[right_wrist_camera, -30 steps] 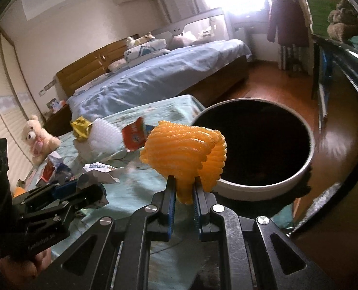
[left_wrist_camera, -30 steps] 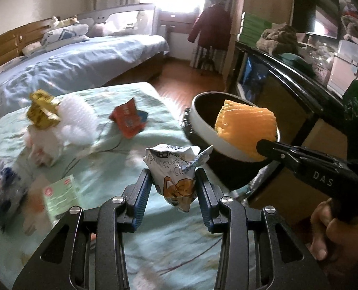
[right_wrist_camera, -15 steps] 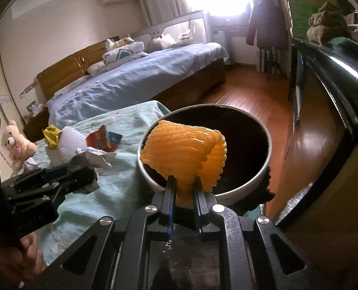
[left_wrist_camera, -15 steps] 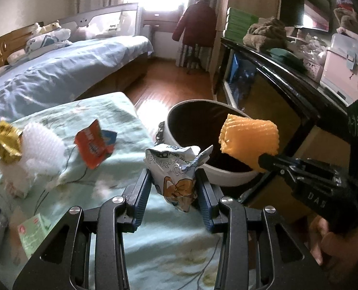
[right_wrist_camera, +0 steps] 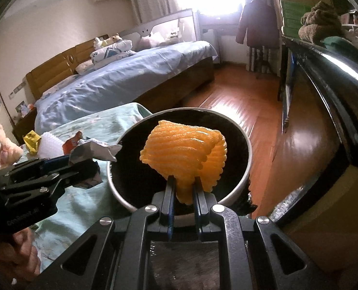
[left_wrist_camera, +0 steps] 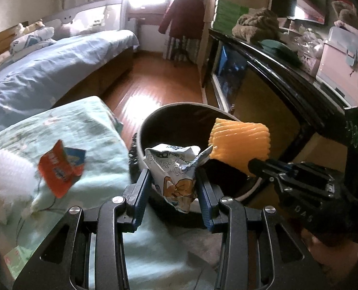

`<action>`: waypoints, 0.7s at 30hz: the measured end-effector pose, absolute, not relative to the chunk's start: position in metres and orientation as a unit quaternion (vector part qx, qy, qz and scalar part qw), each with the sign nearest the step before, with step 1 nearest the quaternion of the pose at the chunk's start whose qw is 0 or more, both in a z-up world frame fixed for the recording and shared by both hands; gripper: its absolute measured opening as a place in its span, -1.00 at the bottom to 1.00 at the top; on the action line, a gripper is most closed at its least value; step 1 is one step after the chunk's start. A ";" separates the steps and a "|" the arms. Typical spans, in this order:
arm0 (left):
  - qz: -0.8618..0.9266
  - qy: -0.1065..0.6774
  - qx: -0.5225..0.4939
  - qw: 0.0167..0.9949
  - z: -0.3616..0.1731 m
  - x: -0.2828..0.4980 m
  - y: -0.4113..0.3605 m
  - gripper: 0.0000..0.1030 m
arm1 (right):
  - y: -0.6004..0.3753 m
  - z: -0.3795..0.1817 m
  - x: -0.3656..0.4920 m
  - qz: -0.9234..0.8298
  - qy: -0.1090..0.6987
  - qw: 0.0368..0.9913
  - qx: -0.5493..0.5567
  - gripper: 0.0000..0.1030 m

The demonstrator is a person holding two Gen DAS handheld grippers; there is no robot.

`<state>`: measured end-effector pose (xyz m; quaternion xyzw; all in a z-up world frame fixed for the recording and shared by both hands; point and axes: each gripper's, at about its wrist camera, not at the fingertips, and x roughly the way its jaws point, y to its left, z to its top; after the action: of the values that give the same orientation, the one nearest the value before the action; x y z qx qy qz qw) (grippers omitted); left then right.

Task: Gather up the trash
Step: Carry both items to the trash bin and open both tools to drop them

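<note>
Both hands are at the trash bin (left_wrist_camera: pixel 179 111), which stands on the wooden floor right against the corner of the green bedspread (left_wrist_camera: pixel 87 130), handy for dumping what gets picked off the bed. The left gripper (left_wrist_camera: pixel 174 181) pinches a crumpled white snack wrapper (left_wrist_camera: pixel 174 169) between its blue pads, held just at the bin's near rim so it can fall inside once let go. The right gripper (right_wrist_camera: pixel 182 188) is pressed nearly together on the lower edge of an orange foam net (right_wrist_camera: pixel 183 149), which hangs over the dark mouth of the bin, seemingly for the same reason. More litter waits on the bedspread: a red packet (left_wrist_camera: pixel 58 169), a white foam net (left_wrist_camera: pixel 10 174) and a yellow wrapper (right_wrist_camera: pixel 31 141) just beside it. Compared with a second ago, the bin has grown larger and more central in both views, and the bedspread litter has slid off toward the left edge; the wrapper, then over the bedspread, now reaches the rim, and the orange net has come from beside the opening to above it. Neither grip has changed.
</note>
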<state>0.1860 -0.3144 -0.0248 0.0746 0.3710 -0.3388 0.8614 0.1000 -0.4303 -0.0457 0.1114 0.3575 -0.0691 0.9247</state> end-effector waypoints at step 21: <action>-0.349 0.386 0.095 0.849 -0.031 0.207 -0.339 0.27 | -0.443 -0.053 0.122 -0.079 0.375 0.917 0.111 -0.53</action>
<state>0.2070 -0.3394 -0.0314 0.0946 0.3855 -0.3487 0.8490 0.1225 -0.4429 -0.0527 0.1105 0.3748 -0.0794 0.9171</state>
